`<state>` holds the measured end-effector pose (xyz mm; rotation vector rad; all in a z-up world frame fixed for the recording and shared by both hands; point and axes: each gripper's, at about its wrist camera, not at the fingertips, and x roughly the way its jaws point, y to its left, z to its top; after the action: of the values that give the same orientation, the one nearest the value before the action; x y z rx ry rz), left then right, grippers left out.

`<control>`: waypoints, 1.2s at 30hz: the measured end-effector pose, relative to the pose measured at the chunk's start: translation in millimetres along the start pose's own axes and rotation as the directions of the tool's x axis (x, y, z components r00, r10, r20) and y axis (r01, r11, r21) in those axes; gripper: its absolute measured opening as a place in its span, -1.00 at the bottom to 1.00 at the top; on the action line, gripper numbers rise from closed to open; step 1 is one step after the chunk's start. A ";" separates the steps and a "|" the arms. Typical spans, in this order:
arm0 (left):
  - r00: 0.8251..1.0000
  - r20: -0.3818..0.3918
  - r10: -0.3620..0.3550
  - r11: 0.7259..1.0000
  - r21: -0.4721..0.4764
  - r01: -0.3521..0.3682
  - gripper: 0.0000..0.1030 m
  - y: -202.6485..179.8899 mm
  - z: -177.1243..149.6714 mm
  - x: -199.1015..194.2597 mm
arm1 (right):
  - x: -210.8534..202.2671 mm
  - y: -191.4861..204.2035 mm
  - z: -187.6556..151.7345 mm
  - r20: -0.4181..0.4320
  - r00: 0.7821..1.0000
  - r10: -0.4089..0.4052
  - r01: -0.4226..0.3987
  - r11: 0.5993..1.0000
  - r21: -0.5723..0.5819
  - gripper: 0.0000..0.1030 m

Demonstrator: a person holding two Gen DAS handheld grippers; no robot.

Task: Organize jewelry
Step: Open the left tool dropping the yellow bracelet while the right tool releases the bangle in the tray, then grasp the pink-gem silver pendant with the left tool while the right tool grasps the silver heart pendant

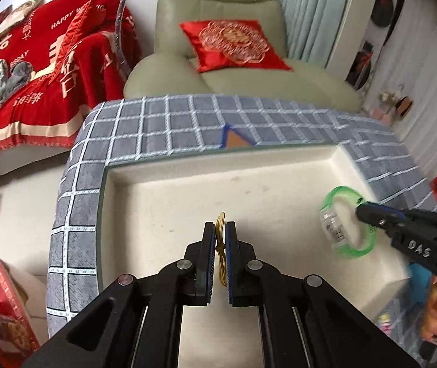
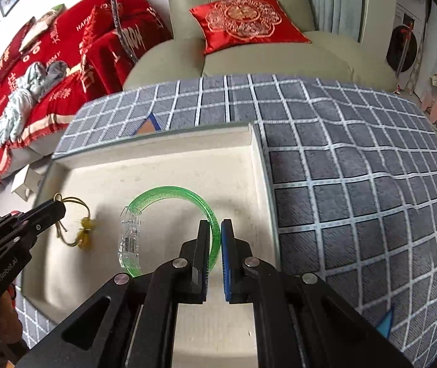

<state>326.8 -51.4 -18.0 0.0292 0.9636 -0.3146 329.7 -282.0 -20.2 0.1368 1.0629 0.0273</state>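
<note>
Right wrist view: cream tray on checked grey cloth, likely drop spot. Right gripper clamps green bangle by rim, over tray. Left gripper pinches yellow cord bracelet, dangling above tray.

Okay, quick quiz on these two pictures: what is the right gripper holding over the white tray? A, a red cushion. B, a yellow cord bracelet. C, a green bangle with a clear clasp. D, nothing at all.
C: the right gripper is shut on the band of the green bangle over the white tray, while the yellow cord bracelet hangs from the left gripper.
</note>
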 end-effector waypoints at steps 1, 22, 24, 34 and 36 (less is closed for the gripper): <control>1.000 -0.013 0.023 1.000 0.008 -0.023 -0.56 0.5 -1.8 4.7 | 3.2 0.7 -1.5 -0.005 1.000 -0.006 0.006 1.000 -0.002 -0.85; 0.989 0.006 0.146 0.986 0.075 -0.146 -0.55 -6.5 -16.8 7.1 | -58.8 2.8 -22.7 0.103 0.990 0.097 -0.099 0.995 0.014 0.37; 0.990 0.005 0.140 0.988 0.065 -0.140 0.62 -5.9 -17.2 4.4 | -73.4 0.8 -30.7 0.122 0.986 0.114 -0.118 0.993 0.027 0.41; 0.974 0.146 0.174 0.981 0.064 -0.185 1.00 -15.1 -38.8 -64.7 | -125.2 -6.8 -88.7 0.179 0.968 0.175 -0.186 0.982 0.044 1.00; 0.977 0.139 0.160 0.984 0.055 -0.169 1.00 -14.3 -49.6 -79.0 | -133.9 -11.3 -104.3 0.202 0.961 0.191 -0.207 0.976 0.062 1.00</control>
<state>241.2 -37.1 19.2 0.1469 0.8115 -0.1930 173.0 -294.7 44.8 0.3149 0.8510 0.1494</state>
